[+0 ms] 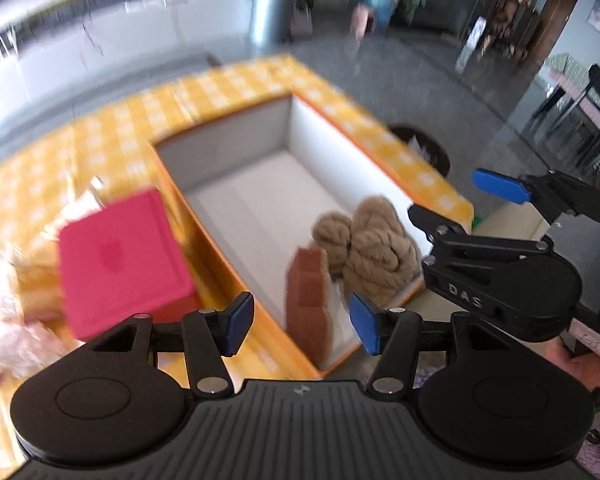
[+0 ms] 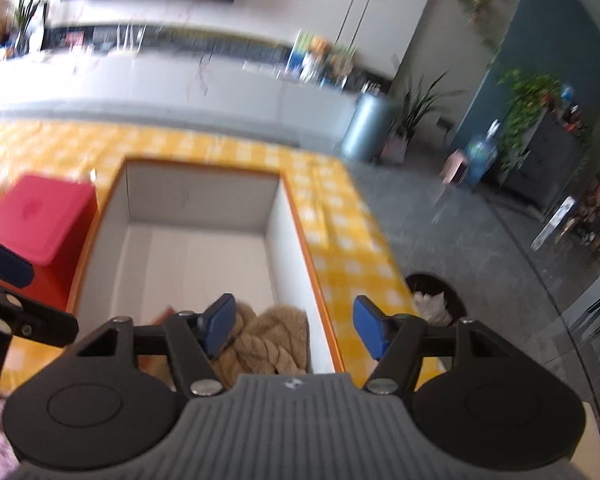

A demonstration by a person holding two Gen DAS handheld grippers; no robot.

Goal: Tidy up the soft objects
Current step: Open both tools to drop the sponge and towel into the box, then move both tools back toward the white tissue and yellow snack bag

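A yellow checked tablecloth (image 1: 112, 132) fills the middle of the left wrist view. On it sits an open orange box (image 1: 228, 276) with white inner walls, running from centre frame down to the lower middle. In the box's lower right corner lies a beige knotted rope bundle (image 1: 374, 248), and just left of it, touching, a brown sponge (image 1: 310, 304) stands on edge. A red lidded container (image 1: 120, 260) rests outside the box, against its left wall.

The left gripper (image 1: 302, 322) hangs above the sponge, blue pads apart, nothing between them. The right gripper (image 2: 294, 328), at lower centre of its own view, is above the rope bundle, pads likewise spread and empty.
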